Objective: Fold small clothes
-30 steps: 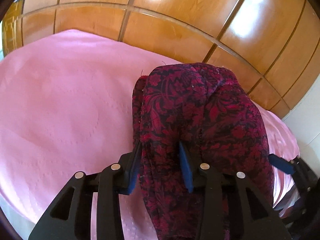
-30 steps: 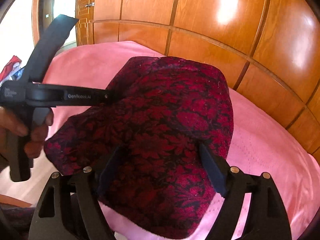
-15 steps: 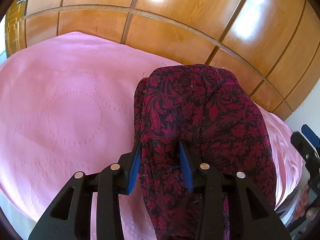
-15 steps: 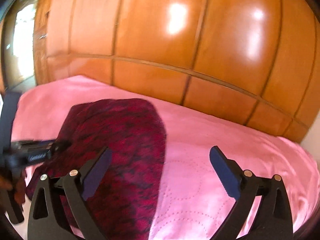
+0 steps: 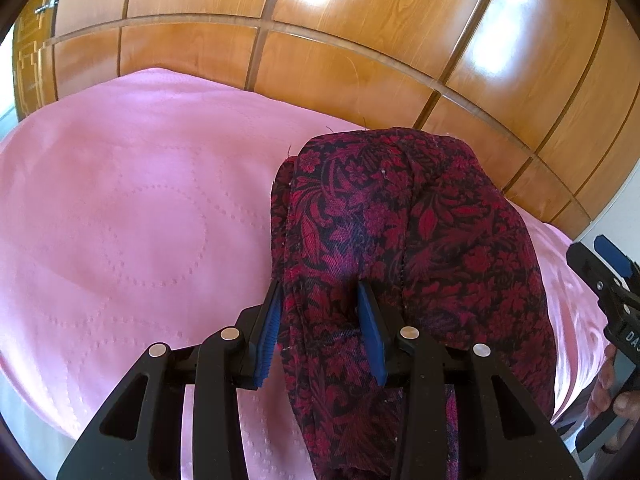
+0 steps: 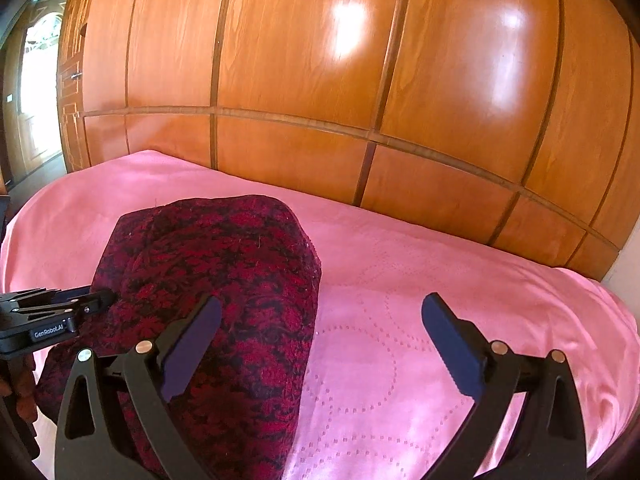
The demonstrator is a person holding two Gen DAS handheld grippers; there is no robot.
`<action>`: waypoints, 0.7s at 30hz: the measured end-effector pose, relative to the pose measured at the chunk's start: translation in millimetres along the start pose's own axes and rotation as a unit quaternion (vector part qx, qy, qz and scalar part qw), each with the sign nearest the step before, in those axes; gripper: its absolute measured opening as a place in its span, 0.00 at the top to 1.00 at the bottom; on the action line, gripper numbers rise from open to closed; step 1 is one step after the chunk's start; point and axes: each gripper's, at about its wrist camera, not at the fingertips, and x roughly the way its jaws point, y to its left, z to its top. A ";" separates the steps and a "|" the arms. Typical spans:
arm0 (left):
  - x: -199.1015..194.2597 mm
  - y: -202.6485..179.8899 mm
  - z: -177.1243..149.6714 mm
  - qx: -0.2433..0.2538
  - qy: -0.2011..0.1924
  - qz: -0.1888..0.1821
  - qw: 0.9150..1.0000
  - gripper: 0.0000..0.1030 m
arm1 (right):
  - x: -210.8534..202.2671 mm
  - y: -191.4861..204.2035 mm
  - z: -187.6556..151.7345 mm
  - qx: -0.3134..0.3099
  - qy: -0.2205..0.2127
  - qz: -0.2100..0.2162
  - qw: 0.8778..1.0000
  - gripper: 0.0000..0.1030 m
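Observation:
A small dark red floral garment (image 5: 404,240) lies folded on a pink bedspread (image 5: 140,220). My left gripper (image 5: 320,320) is shut on a bunched fold at the garment's near left edge, blue pads pressing the cloth. In the right wrist view the garment (image 6: 224,280) lies left of centre, with the left gripper's tip (image 6: 96,300) at its left edge. My right gripper (image 6: 320,336) is open and empty above the bedspread (image 6: 460,280), just right of the garment. It also shows at the right edge of the left wrist view (image 5: 608,264).
A glossy wooden panelled wardrobe (image 6: 360,80) runs along the far side of the bed. A doorway with daylight (image 6: 36,80) is at the far left. The bed's near edge falls away at the bottom left (image 5: 24,412).
My right gripper let go of the garment, opened wide and moved right, off the cloth. The garment's right side now lies flat. The left gripper kept its hold.

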 end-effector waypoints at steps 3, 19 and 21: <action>-0.3 -0.6 -1.2 0.000 -0.002 0.003 1.000 0.61 | 3.9 2.2 2.7 -0.007 -0.001 0.004 1.000 0.03; 20.0 17.8 -5.3 0.000 -0.003 0.008 1.000 0.39 | 152.2 10.0 36.3 0.024 0.155 0.136 0.978 0.06; 22.6 19.2 -4.5 -0.006 -0.003 0.002 1.000 0.39 | 168.9 2.4 33.8 0.052 0.182 0.163 0.968 0.05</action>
